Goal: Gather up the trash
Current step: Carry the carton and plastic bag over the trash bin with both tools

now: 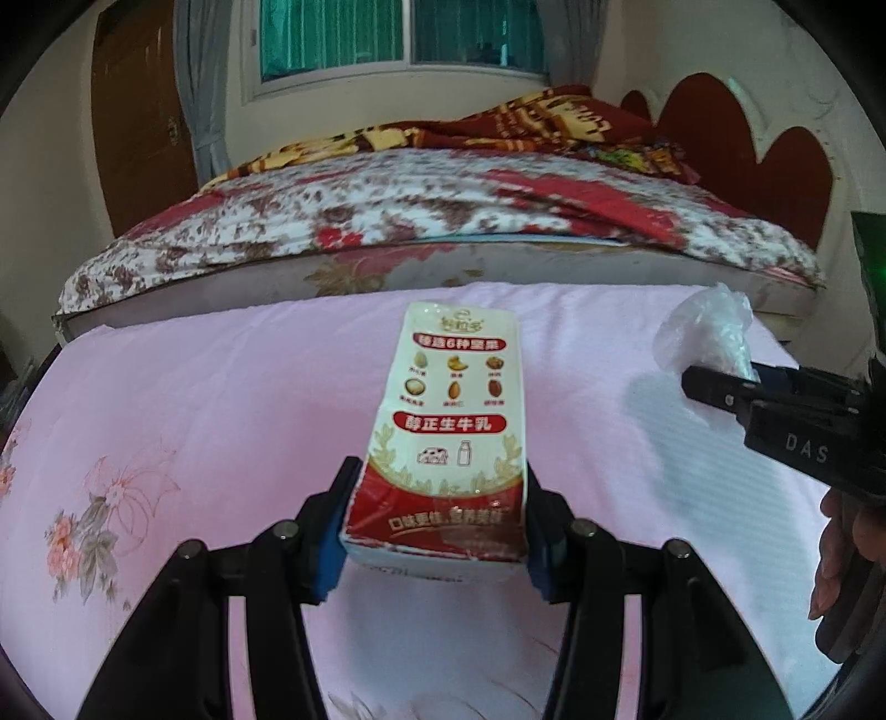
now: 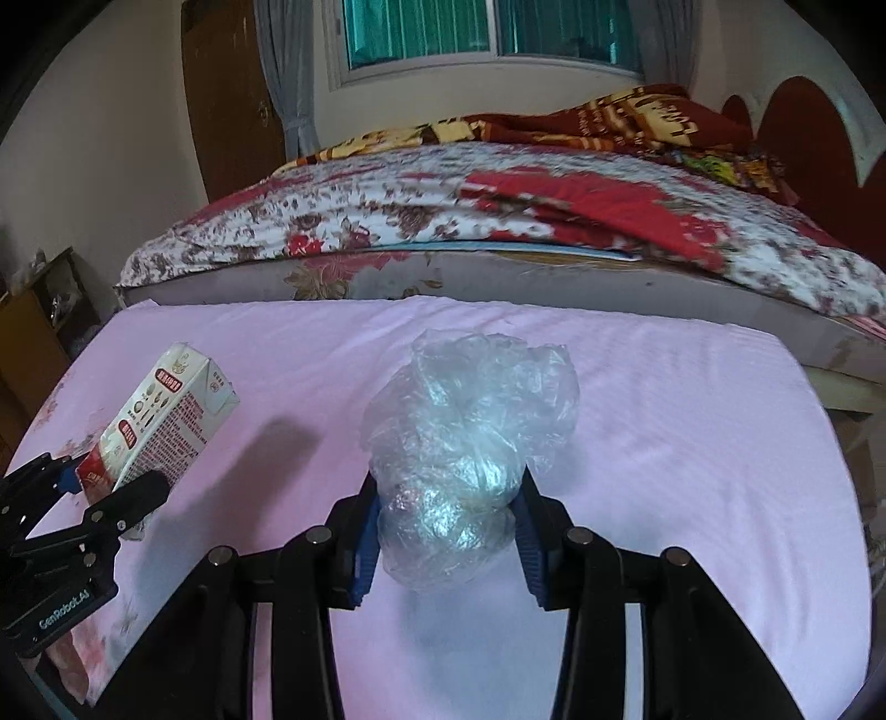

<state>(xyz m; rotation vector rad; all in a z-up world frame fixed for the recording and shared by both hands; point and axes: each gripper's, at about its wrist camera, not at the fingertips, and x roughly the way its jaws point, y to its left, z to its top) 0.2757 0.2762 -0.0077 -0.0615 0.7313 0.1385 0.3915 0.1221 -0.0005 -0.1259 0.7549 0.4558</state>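
My left gripper (image 1: 437,531) clamps the red-and-cream milk carton (image 1: 448,432); my right gripper (image 2: 446,531) pinches the crumpled clear plastic bag (image 2: 465,448), both lifted off the pink sheet (image 2: 692,443) for binning.

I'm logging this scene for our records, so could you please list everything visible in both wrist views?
milk carton: one, white and red, held between the left gripper's fingers above the pink sheet
plastic bag: one, clear, crumpled, held in the right gripper
pink sheet: one, floral print at left, covering the near surface
bed: one, red and white floral quilt, behind the sheet
window: one, teal curtain, back wall
left gripper: black, blue pads
right gripper: black, blue pads
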